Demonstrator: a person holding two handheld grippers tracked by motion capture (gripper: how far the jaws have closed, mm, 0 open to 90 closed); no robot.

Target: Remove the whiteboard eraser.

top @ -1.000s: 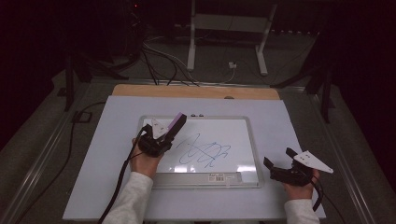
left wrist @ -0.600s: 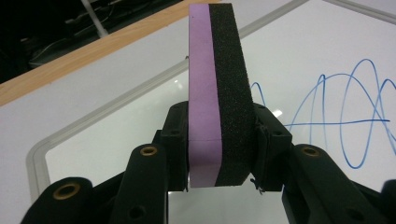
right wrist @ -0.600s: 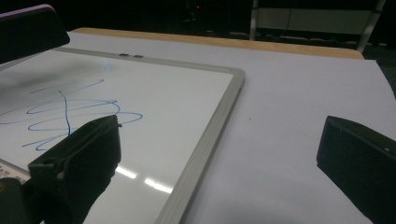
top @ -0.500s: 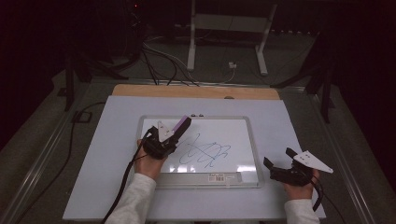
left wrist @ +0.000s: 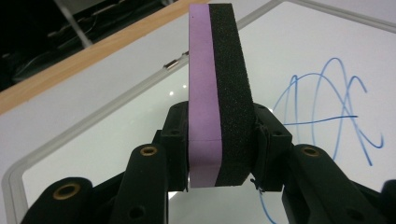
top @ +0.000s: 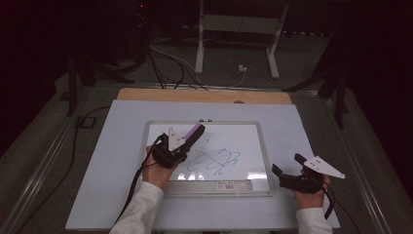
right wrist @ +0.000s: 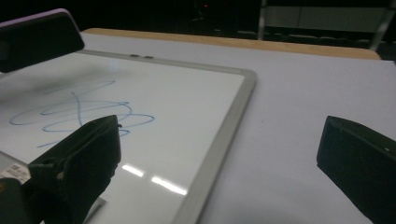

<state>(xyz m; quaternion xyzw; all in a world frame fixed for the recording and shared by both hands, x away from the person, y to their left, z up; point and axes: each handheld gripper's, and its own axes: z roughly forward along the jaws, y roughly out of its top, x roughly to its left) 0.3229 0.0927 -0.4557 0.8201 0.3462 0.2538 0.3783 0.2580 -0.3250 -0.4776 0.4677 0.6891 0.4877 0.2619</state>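
left gripper (top: 176,146) clamps eraser (left wrist: 217,93), tilted over whiteboard (top: 253,131) | right gripper (top: 288,170) wide apart, empty, beside board

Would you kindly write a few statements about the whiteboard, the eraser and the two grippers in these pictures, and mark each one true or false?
1. The left gripper is clamped on a purple and black eraser. True.
2. The whiteboard has been wiped blank. False: a blue scribble is on it.
3. The right gripper holds a marker. False: its jaws stand apart, holding nothing.
4. The right gripper is beside the whiteboard's right edge. True.
5. The scribble is red. False: it is blue.
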